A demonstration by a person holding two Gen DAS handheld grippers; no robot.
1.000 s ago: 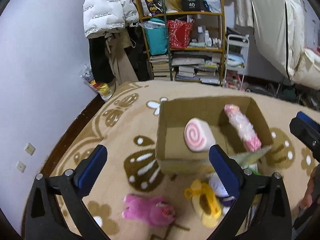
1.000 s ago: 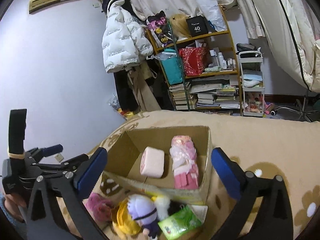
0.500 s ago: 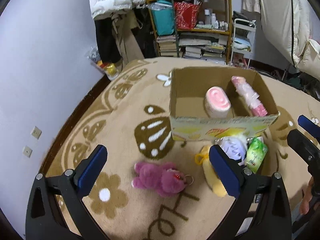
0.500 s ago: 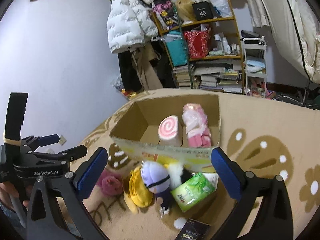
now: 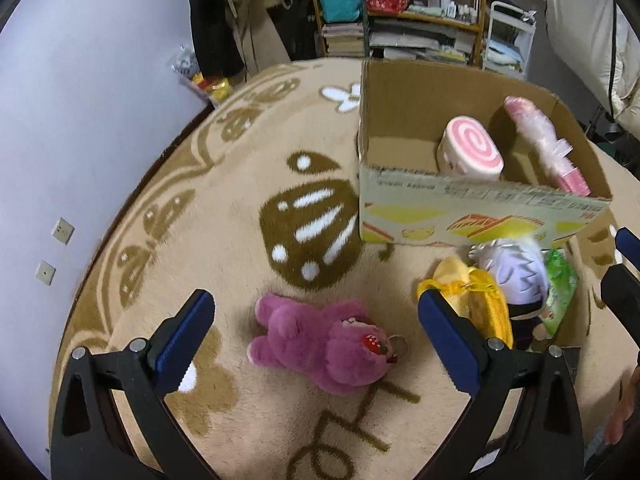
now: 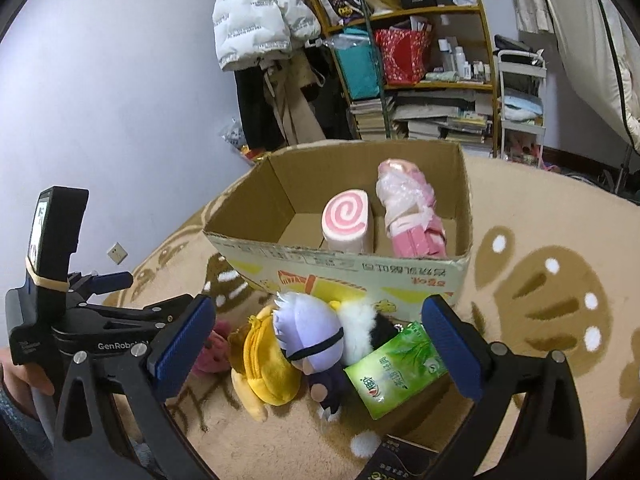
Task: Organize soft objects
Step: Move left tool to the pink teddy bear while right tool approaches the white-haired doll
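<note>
A cardboard box point(image 5: 472, 216) point(image 6: 352, 268) stands on the rug and holds a pink swirl roll plush point(image 5: 474, 148) point(image 6: 346, 220) and a pink wrapped doll point(image 5: 548, 144) point(image 6: 412, 216). In front of it lie a pink bear plush point(image 5: 320, 344), a yellow plush point(image 5: 476, 304) point(image 6: 264, 364), a white-haired doll point(image 5: 516, 276) point(image 6: 312, 340) and a green tissue pack point(image 6: 400, 368). My left gripper point(image 5: 316, 344) is open just above the bear, empty. My right gripper point(image 6: 316, 348) is open over the white-haired doll, empty.
A beige patterned rug point(image 5: 224, 208) covers the floor. A lilac wall point(image 5: 80, 100) runs along the left. Shelves with books and bags point(image 6: 416, 80) and hanging coats point(image 6: 260, 12) stand behind the box. A dark packet point(image 6: 400, 456) lies near the right gripper.
Both grippers have drawn back from the box and lowered toward the toys on the rug. The bear now lies between my left fingers. Both stayed open.
</note>
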